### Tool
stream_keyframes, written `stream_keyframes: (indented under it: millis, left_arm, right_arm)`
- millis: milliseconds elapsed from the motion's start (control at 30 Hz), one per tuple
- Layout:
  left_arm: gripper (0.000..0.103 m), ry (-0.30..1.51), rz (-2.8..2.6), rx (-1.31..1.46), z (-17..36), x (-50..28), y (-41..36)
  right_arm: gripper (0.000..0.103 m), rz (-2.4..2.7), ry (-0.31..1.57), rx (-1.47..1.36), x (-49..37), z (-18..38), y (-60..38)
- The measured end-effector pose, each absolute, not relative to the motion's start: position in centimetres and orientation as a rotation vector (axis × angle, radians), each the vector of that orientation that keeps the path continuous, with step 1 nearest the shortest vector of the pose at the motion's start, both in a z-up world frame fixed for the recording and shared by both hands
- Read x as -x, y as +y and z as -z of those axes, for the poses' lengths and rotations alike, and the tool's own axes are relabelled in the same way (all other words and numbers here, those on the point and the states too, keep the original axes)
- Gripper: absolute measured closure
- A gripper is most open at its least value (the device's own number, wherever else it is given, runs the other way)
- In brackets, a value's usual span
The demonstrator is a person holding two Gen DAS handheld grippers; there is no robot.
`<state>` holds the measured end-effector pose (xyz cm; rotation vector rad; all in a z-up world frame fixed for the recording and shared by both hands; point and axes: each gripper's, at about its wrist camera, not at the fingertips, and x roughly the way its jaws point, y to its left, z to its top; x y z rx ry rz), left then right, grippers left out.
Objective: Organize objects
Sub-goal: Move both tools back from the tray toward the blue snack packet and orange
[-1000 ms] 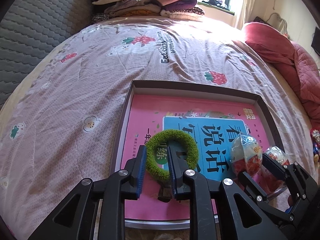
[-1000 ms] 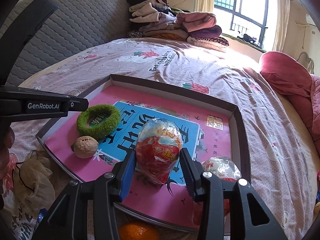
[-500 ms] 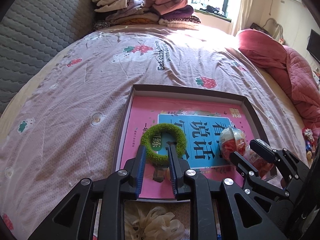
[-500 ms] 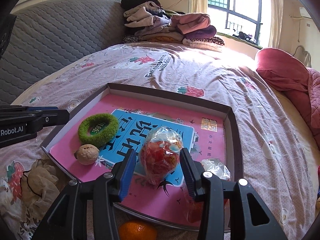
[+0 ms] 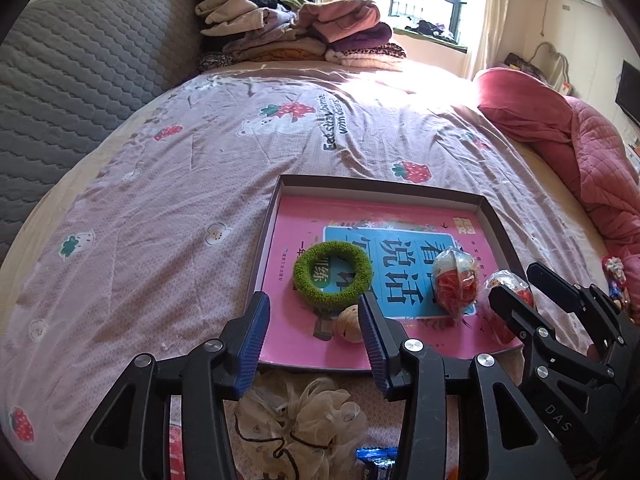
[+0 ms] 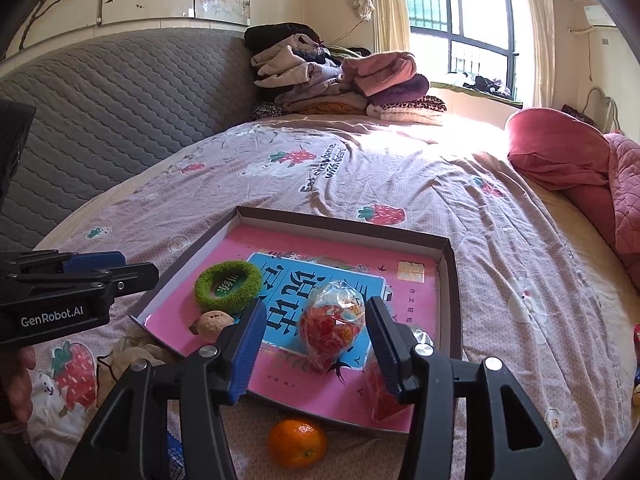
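Observation:
A shallow box tray (image 5: 384,189) (image 6: 348,226) with a pink book in its bottom lies on the bed. In it lie a green fuzzy ring (image 5: 332,274) (image 6: 228,286), a walnut (image 5: 349,319) (image 6: 211,321), a red snack bag (image 5: 456,280) (image 6: 334,326) and a second bag (image 5: 506,284) (image 6: 380,384). My left gripper (image 5: 314,322) is open, pulled back over the tray's near edge. My right gripper (image 6: 316,334) is open, its fingers apart on either side of the red snack bag.
An orange (image 6: 297,442) lies on the bed in front of the tray. A cream mesh puff (image 5: 304,416) and a blue wrapper (image 5: 376,458) lie below the left gripper. Folded clothes (image 5: 296,36) are stacked at the headboard; a pink quilt (image 5: 580,148) lies at the right.
Both grippers have opened and pulled back. The left let go of the green ring, the right let go of the red snack bag, which now rests on the book.

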<state>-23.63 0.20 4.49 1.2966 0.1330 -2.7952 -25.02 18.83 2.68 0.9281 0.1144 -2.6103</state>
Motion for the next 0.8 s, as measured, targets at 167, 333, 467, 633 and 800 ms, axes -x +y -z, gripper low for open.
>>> stream_keyframes:
  millis: [167,333,467,633,800]
  left_arm:
    - [0.055,0.141,2.802,-1.271,-5.2,22.4,0.2]
    - [0.055,0.116,2.819,-1.249,-5.8,21.4,0.1]
    - [0.054,0.135,2.828,-1.217,-6.6,20.3,-0.4]
    - [0.054,0.162,2.846,-1.182,-7.7,18.9,-0.7]
    - [0.054,0.157,2.866,-1.158,-8.5,17.6,-0.4]
  right_arm:
    - [0.05,2.613,0.088,-0.913,24.2,-3.5,19.2]
    - [0.05,2.611,0.073,-0.882,22.8,-4.7,19.3]
    - [0.05,2.614,0.054,-0.842,21.6,-6.1,19.4]
    - [0.048,2.625,0.037,-0.79,20.2,-7.7,19.9]
    - [0.047,2.624,0.028,-0.769,19.1,-8.5,20.1]
